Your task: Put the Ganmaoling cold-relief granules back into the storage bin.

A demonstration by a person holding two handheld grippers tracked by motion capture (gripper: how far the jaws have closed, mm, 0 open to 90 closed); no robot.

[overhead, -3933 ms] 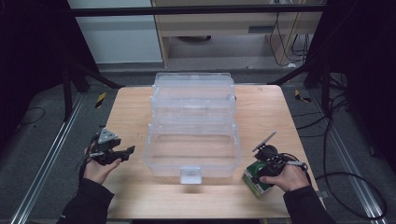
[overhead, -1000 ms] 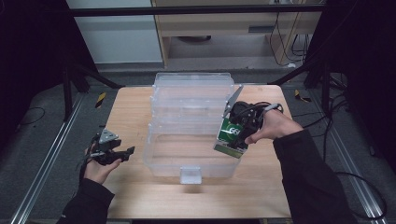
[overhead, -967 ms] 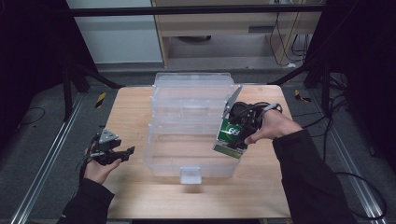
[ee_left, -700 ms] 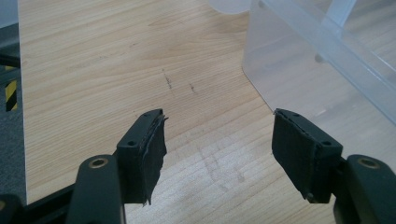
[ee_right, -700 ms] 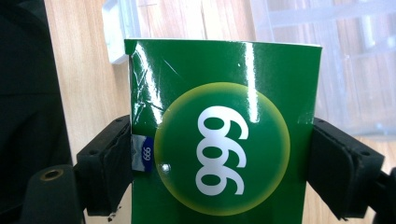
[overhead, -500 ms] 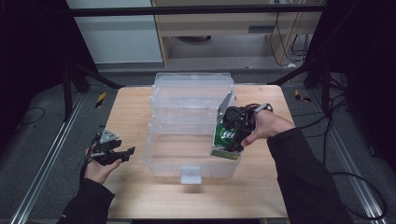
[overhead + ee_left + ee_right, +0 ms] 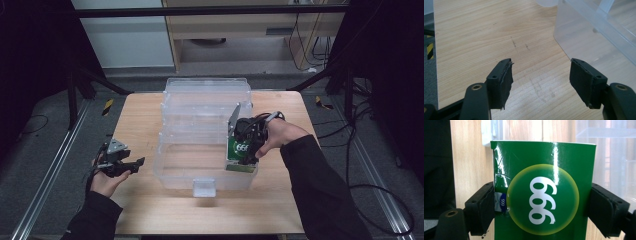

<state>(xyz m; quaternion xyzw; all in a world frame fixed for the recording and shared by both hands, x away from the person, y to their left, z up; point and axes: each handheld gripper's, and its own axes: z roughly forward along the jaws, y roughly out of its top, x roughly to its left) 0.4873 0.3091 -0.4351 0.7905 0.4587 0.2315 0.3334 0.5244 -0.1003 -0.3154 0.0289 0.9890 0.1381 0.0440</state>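
Note:
A green box [image 7: 239, 153] printed with white digits in a yellow circle hangs at the right end of the clear plastic bin [image 7: 176, 174], low inside or just over its right wall. My right gripper [image 7: 248, 139] is shut on the box, one pad on each side [image 7: 544, 195]. In the right gripper view the black pads [image 7: 486, 207] press the box's edges. My left gripper [image 7: 131, 165] rests at the table's left, open and holding nothing. The left gripper view has its jaws wide apart over bare wood, with the bin's corner [image 7: 586, 32] ahead to the right.
The bin's hinged clear lid [image 7: 207, 92] lies open toward the far table edge. A white latch [image 7: 204, 187] sticks out at the bin's front. Bare wood [image 7: 135, 125] lies left of the bin. Dark frame posts and cables surround the table.
My right gripper carried the green box from the table's front right up over the bin, then leftward and down at the bin's right end. The left gripper stayed put.

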